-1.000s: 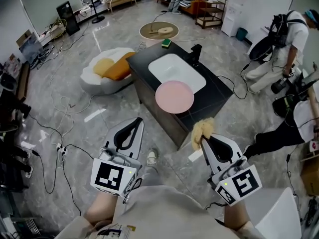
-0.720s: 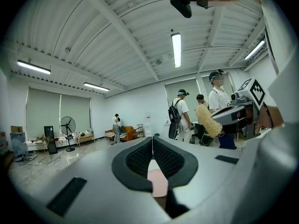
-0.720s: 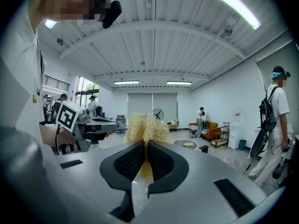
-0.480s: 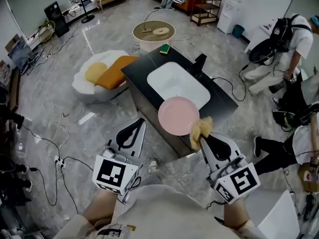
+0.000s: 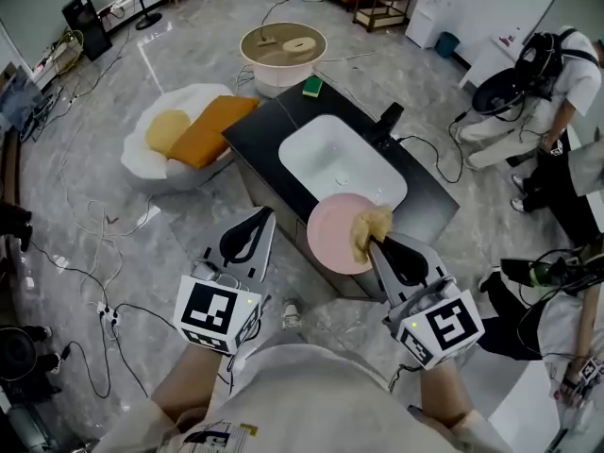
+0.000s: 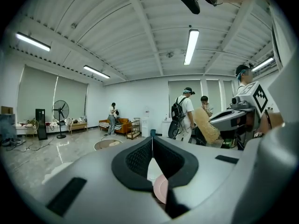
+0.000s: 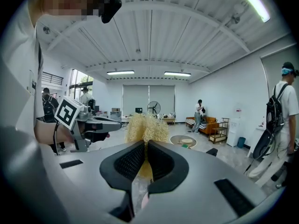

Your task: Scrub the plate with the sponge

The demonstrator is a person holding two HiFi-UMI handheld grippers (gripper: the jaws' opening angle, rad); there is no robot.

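A pink plate (image 5: 328, 234) lies on the near corner of a black counter (image 5: 269, 125), beside a white sink (image 5: 340, 163). My right gripper (image 5: 375, 242) is shut on a yellow fibrous sponge (image 5: 371, 225), which hangs over the plate's right part; whether it touches I cannot tell. In the right gripper view the sponge (image 7: 146, 127) sticks out between the closed jaws of the right gripper (image 7: 145, 146). My left gripper (image 5: 257, 217) is shut and holds nothing, left of the plate and short of the counter. In the left gripper view the plate (image 6: 161, 189) shows below the left gripper (image 6: 152, 141).
A green sponge (image 5: 312, 87) rests on the counter's far corner and a black tap (image 5: 387, 121) stands behind the sink. A white seat with orange cushions (image 5: 184, 135) and a round table (image 5: 282, 50) stand beyond. People (image 5: 543, 92) stand at the right. Cables cross the floor.
Both grippers have come forward to the counter. The sponge, earlier short of the plate, now hangs over its right part. Both grippers stay shut.
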